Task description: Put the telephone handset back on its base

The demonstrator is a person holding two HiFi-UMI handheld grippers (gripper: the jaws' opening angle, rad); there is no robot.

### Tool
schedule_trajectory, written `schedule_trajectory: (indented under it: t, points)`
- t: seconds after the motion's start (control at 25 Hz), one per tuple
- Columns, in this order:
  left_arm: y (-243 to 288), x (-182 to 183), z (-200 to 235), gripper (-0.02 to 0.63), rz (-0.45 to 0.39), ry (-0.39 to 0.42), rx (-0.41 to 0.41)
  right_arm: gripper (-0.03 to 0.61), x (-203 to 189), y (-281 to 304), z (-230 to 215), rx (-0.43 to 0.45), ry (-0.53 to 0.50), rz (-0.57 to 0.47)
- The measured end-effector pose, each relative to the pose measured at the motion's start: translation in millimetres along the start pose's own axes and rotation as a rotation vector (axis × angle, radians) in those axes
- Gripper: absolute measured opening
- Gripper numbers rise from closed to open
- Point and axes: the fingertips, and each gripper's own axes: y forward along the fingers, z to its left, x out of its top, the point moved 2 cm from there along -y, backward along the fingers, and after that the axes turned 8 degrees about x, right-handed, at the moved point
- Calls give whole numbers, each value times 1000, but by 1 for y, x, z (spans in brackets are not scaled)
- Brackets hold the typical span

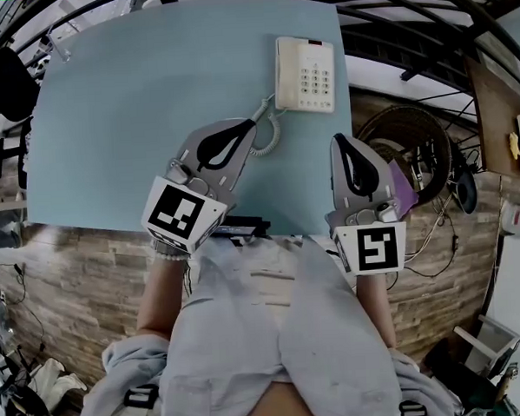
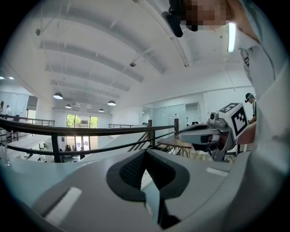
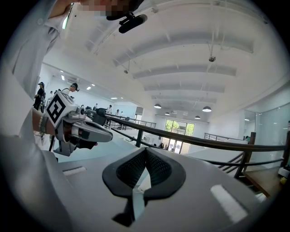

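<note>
A cream telephone point(image 1: 305, 74) with a keypad stands near the far right edge of the light blue table point(image 1: 133, 105). Its handset point(image 1: 285, 69) lies along the left side of the base. The coiled cord point(image 1: 272, 131) loops from the phone's near left corner. My left gripper point(image 1: 245, 125) is shut and empty, its tip just left of the cord. My right gripper point(image 1: 341, 141) is also shut and empty, at the table's right edge below the phone. Both gripper views point up at the ceiling: left gripper point(image 2: 145, 153), right gripper point(image 3: 145, 151). Neither shows the phone.
A round wicker basket with cables point(image 1: 418, 155) sits on the floor right of the table. A black chair point(image 1: 1, 81) stands at the far left. The person's legs are below the table's near edge. A dark railing point(image 2: 90, 131) crosses the gripper views.
</note>
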Motion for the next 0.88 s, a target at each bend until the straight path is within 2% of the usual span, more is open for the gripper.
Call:
schedule_trajectory:
  t: [0.88]
  points:
    - [3,-5,-6,3,24,-9,-23,6,-5,1,3,11,6,22]
